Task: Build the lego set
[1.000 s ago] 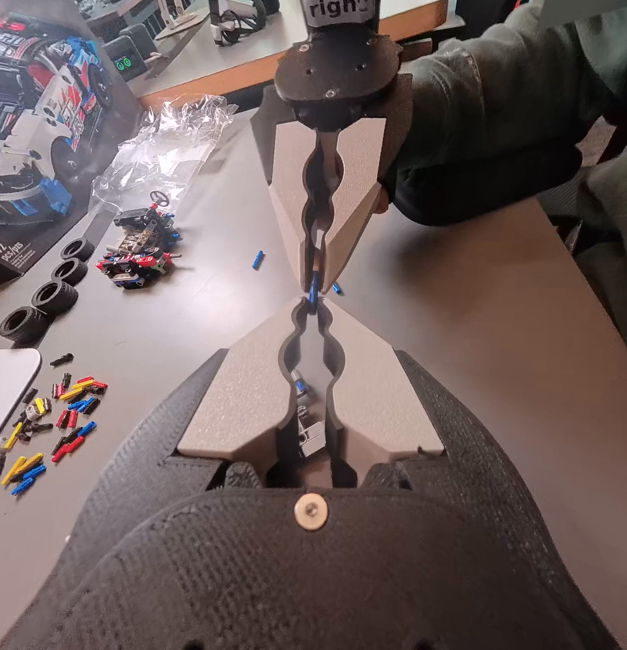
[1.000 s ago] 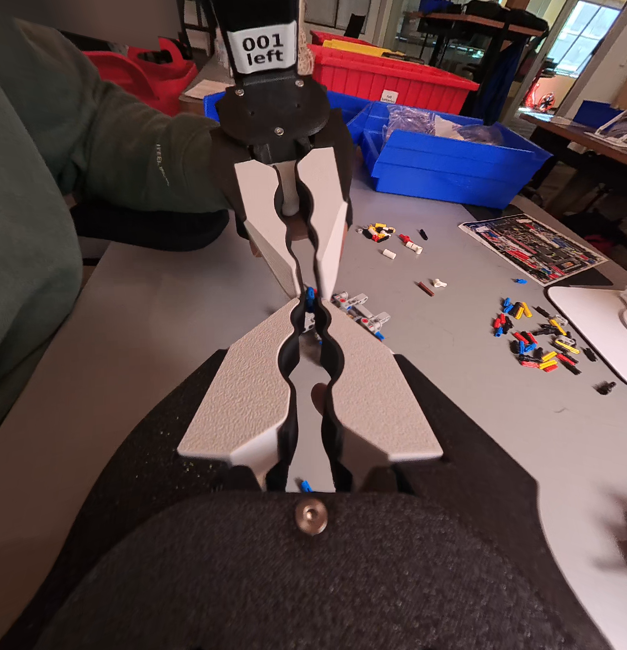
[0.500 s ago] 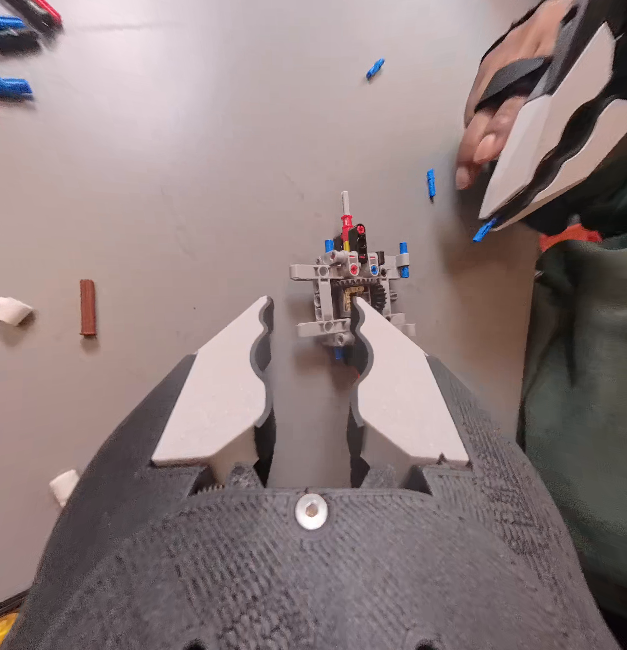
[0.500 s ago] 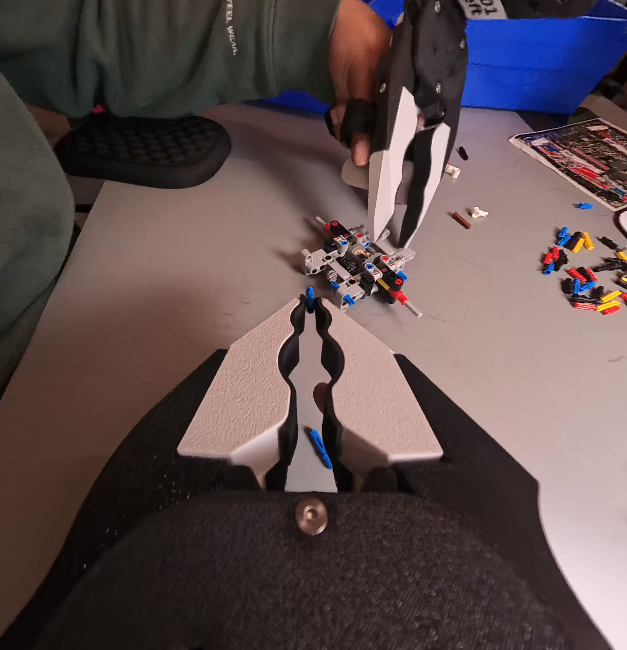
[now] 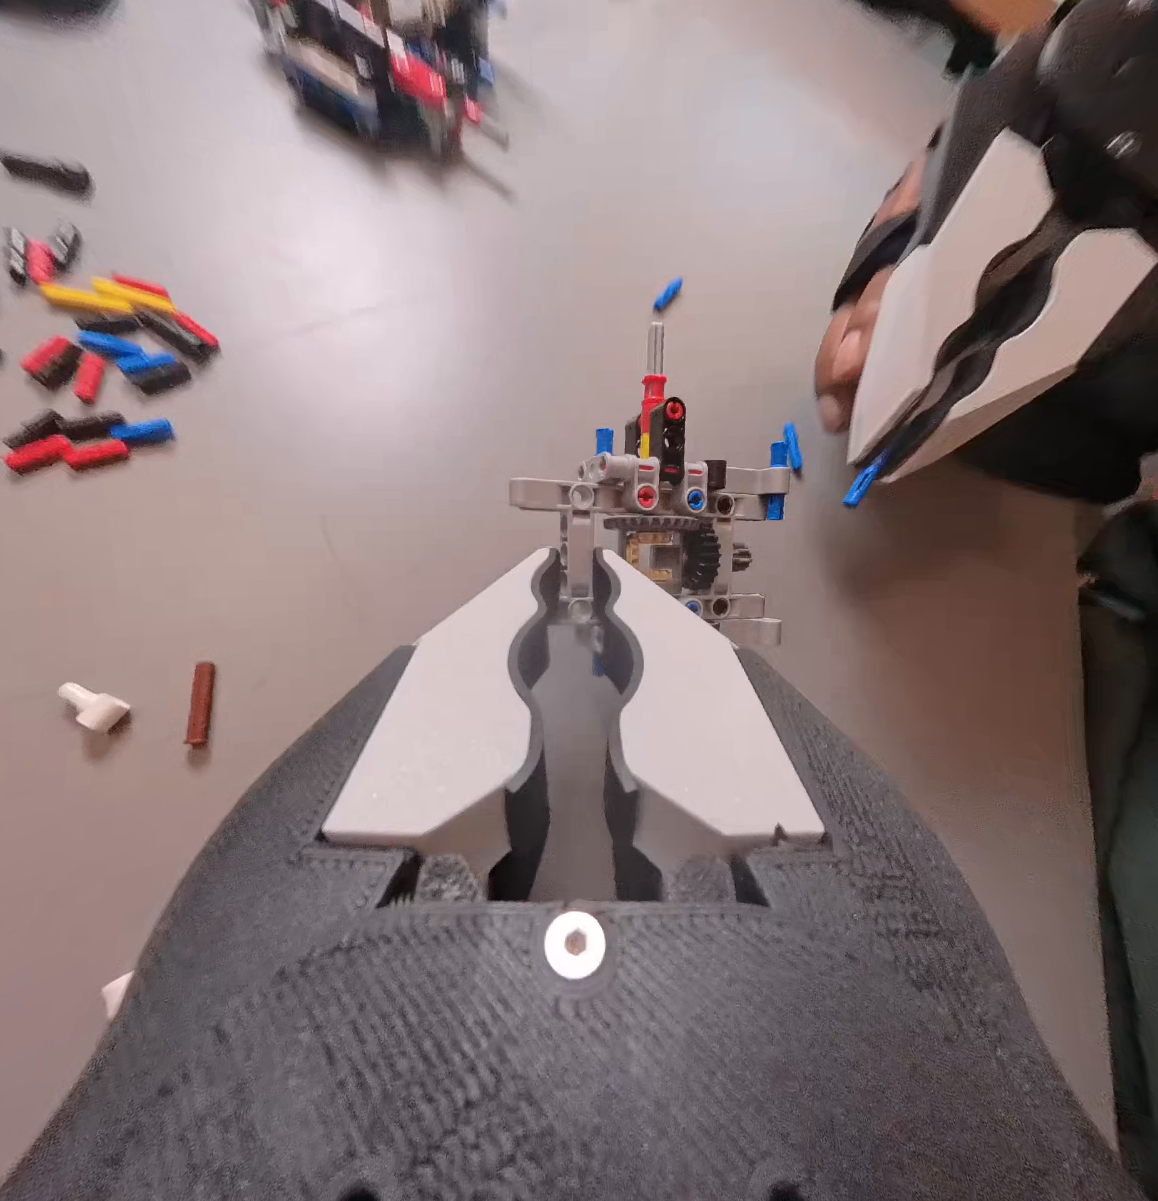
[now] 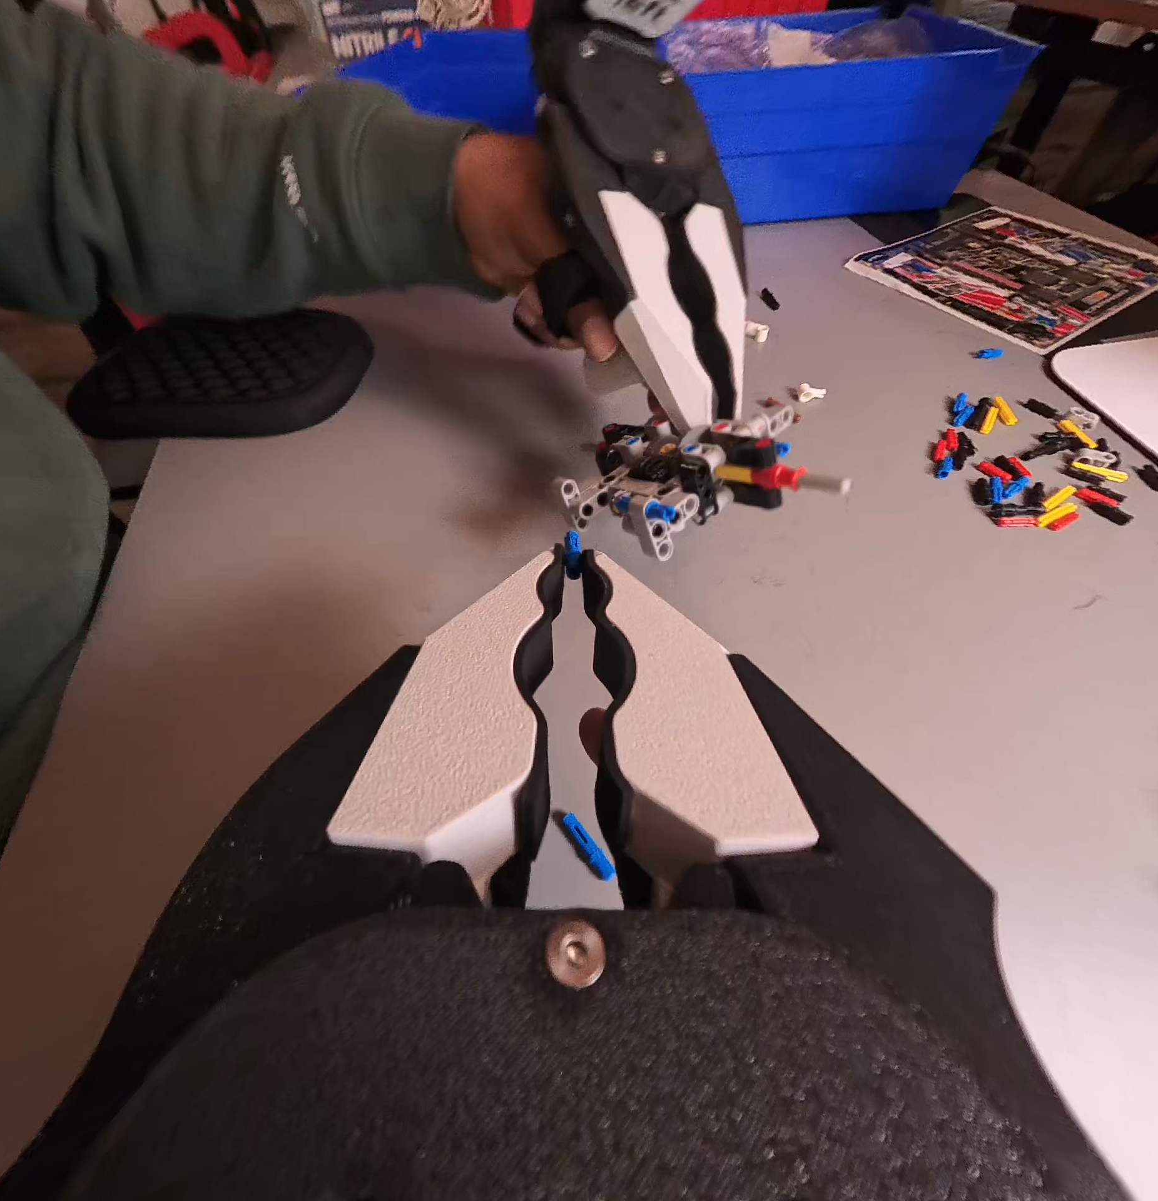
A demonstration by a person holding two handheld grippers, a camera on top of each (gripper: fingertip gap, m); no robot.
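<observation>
- Left wrist view: the left gripper (image 5: 578,572) sits at frame centre, its fingers (image 5: 641,598) nearly closed and pressed on a grey beam of the small gear assembly (image 5: 660,513), which extends up-frame from the tips over the grey worktop (image 5: 368,455).
- Same view, upper right: the right gripper (image 5: 872,468) has its fingers pinched together on a blue pin (image 5: 863,484) that sticks out of the tips, just right of the assembly.
- Same view, left side: a scatter of red, blue, yellow and black pins (image 5: 101,351) lies in the upper left; a brown pin (image 5: 200,702) and a white piece (image 5: 95,705) lie lower down.
- Right wrist view: the right gripper (image 6: 571,559) at centre holds the blue pin (image 6: 571,546) upright in almost closed tips.
- Same view, above centre: the left gripper (image 6: 699,416) points down and grips the gear assembly (image 6: 680,468), which hangs tilted above the worktop (image 6: 303,585).
- Same view, right side: loose coloured pins (image 6: 1031,468) lie on the worktop, an instruction booklet (image 6: 1018,273) is in the upper right, and a blue bin (image 6: 855,117) stands at the top.
</observation>
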